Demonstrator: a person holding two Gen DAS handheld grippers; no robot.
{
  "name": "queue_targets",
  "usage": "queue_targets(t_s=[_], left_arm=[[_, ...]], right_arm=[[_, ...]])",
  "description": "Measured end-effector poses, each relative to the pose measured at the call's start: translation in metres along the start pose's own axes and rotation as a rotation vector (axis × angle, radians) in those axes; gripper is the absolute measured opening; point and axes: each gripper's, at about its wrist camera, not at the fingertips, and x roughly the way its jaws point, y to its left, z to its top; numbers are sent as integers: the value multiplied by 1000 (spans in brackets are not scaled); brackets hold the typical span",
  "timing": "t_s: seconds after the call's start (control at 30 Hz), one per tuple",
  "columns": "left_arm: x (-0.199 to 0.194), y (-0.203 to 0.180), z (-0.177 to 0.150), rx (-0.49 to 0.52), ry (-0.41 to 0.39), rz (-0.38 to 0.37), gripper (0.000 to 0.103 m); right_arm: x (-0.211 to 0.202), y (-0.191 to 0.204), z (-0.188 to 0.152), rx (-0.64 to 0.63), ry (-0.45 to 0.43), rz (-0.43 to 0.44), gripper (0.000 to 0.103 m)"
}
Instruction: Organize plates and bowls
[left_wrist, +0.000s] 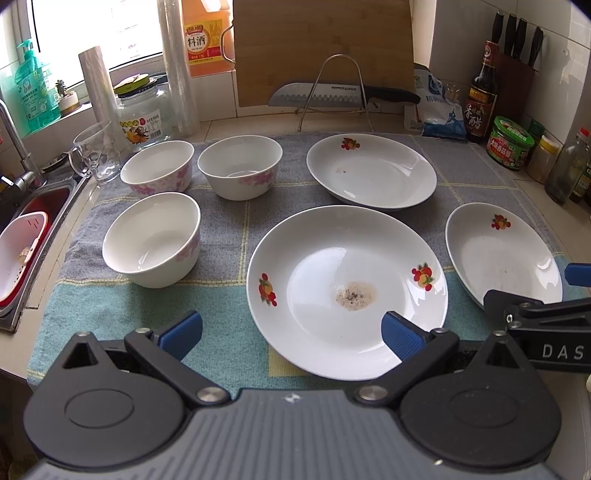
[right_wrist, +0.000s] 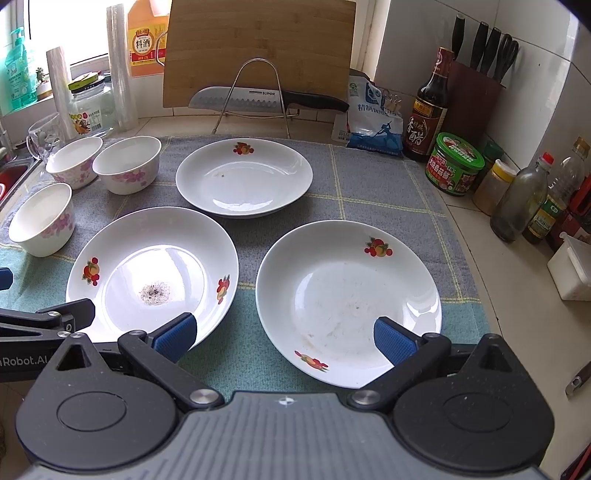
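Three white plates with fruit prints lie on a grey-green cloth (left_wrist: 229, 258). The near plate (left_wrist: 332, 266) has a crumb stain and sits just ahead of my open left gripper (left_wrist: 291, 332). A far plate (left_wrist: 371, 171) lies behind it, and a right plate (left_wrist: 502, 254) sits at the right. Three white bowls with pink flowers stand at the left: near bowl (left_wrist: 153, 238), back-left bowl (left_wrist: 157, 166), back bowl (left_wrist: 240, 166). In the right wrist view my open right gripper (right_wrist: 284, 336) hovers over the near rim of the right plate (right_wrist: 347, 291), beside the stained plate (right_wrist: 155, 266).
A sink (left_wrist: 26, 221) with a red basin lies at the left edge. A glass mug (left_wrist: 94, 153), a jar (left_wrist: 142, 110), bottles, a cutting board (left_wrist: 321, 48) and a knife (left_wrist: 332, 94) on a wire stand line the back. Sauce bottles and jars (right_wrist: 458, 164) crowd the right.
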Motion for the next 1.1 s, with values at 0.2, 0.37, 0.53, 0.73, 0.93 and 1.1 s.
queue_targets(t_s=[0.2, 0.37, 0.53, 0.73, 0.93, 1.1], left_arm=[[0, 0, 1, -1, 0, -1, 102], [0, 0, 0, -1, -2, -1, 102], [-2, 0, 1, -2, -6, -2, 102], [-2, 0, 1, -2, -7, -2, 102], [-1, 0, 1, -3, -8, -2, 102], [-1, 0, 0, -3, -9, -1, 102]], right_arm=[[0, 0, 0, 0, -1, 0, 103], [0, 0, -1, 1, -1, -1, 103], [-1, 0, 0, 0, -3, -1, 103], [-1, -1, 2, -2, -4, -1, 103], [-2, -1, 3, -4, -6, -4, 103], [-1, 0, 4, -7, -6, -6, 103]])
